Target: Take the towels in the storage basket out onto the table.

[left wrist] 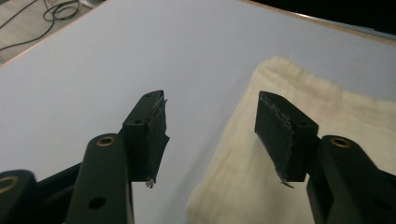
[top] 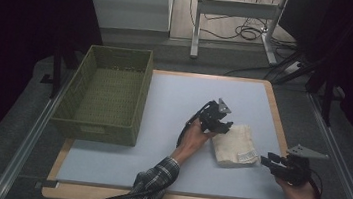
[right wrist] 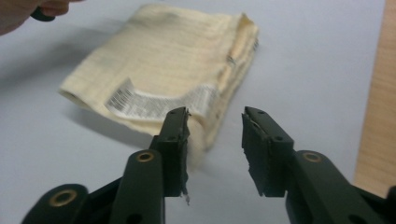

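Note:
A folded cream cloth (top: 234, 145) with a white printed label lies on the pale mat (top: 173, 109), right of centre. My left gripper (top: 224, 125) hovers at the cloth's upper left edge, open, one jaw over the cloth (left wrist: 299, 186) and the other over bare mat. My right gripper (top: 267, 161) sits just off the cloth's lower right corner, open, its jaws pointing at the labelled corner of the cloth (right wrist: 168, 70). Nothing lies between either pair of jaws (left wrist: 211, 130) (right wrist: 215, 140).
A green woven basket (top: 102, 129) stands on the mat's left side. The table's wooden edge (top: 281, 136) runs close to the right of my right gripper. Table legs and cables (top: 242, 31) lie on the floor beyond the table.

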### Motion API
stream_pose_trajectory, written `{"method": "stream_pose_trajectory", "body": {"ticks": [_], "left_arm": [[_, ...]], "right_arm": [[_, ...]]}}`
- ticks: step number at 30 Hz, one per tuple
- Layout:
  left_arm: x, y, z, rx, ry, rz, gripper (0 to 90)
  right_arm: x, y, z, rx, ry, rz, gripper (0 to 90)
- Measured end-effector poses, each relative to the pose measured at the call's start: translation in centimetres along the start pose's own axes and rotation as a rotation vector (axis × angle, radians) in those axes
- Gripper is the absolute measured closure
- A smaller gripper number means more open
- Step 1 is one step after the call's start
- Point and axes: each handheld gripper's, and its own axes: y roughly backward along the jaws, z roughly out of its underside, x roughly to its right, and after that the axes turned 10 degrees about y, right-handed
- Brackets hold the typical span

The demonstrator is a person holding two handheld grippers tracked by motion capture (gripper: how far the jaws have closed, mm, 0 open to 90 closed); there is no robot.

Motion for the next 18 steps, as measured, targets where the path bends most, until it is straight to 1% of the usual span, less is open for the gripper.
{"method": "stream_pose_trajectory", "body": {"ticks": [3,6,7,11,12,14,15,16,18], "left_arm": [[-0.7,0.5,0.7,-0.007,0.007,-0.010,40.2],[-1.2,0.8,1.4,-0.012,0.021,-0.015,38.3],[-1.3,0.9,1.6,-0.013,0.026,-0.014,37.8],[-1.8,1.1,2.3,-0.021,0.033,-0.013,36.2],[-1.9,1.1,2.4,-0.024,0.035,-0.015,36.0],[-2.0,1.2,2.6,-0.024,0.040,-0.014,35.6],[-2.1,1.2,2.7,-0.028,0.039,-0.014,35.6],[-2.2,1.2,2.8,-0.027,0.042,-0.015,35.6],[-2.2,1.2,2.9,-0.029,0.043,-0.017,35.6]], "right_arm": [[-0.4,-0.7,-1.0,-0.015,0.008,-0.006,53.8],[-0.6,-2.0,-1.5,-0.044,0.010,0.002,51.8],[-0.6,-2.5,-1.6,-0.056,0.012,0.010,51.0],[-0.5,-4.0,-1.1,-0.120,-0.011,0.029,47.0],[-0.5,-4.3,-0.9,-0.137,-0.004,0.030,46.0],[-0.7,-4.8,-0.6,-0.171,-0.005,0.022,43.4],[-0.8,-5.0,-0.5,-0.168,-0.015,0.017,43.3],[-0.9,-5.0,-0.4,-0.168,-0.026,0.023,44.0],[-1.1,-4.9,-0.6,-0.183,-0.042,0.022,49.7]]}}
